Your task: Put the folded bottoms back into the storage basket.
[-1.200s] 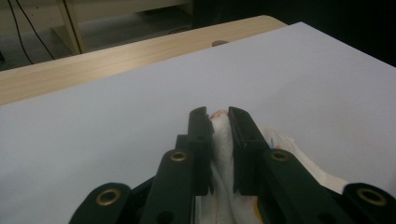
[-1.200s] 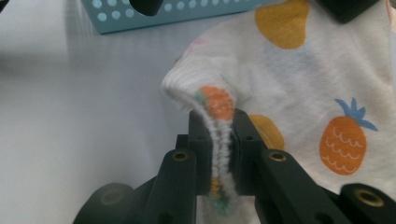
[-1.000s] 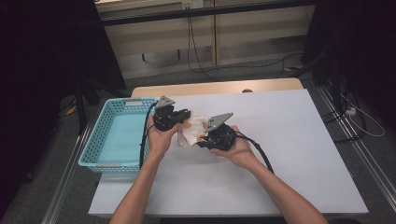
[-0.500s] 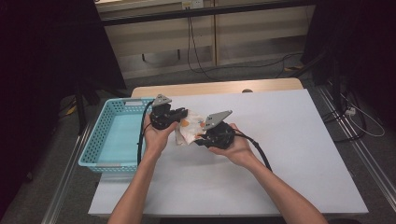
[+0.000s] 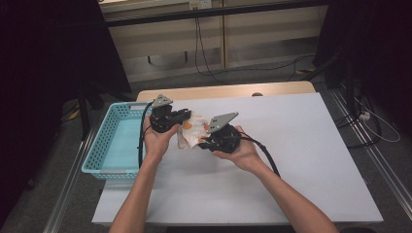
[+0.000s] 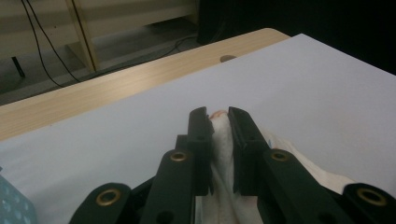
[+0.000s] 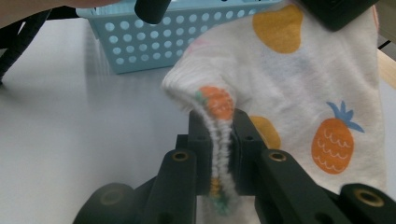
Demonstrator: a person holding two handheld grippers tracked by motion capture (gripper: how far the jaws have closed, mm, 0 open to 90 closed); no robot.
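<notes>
Left hand-held gripper (image 5: 187,115): clamped on cloth (image 5: 194,130)
Right hand-held gripper (image 5: 203,141): clamped on cloth's folded edge
Basket (image 5: 104,145): nine o'clock on bench (image 5: 301,160)

Both handheld grippers, left gripper (image 5: 187,115) and right gripper (image 5: 200,141), are chunky black units with brass-ringed screw holes, grey three-cornered top plates, trailing black cables, and bare forearms behind.

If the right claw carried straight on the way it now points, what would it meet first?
Beyond the white fruit-print cloth clamped in the right claw, the left claw holding the cloth's other end probably comes first, then the blue basket behind it. Depth is hard to judge.
</notes>
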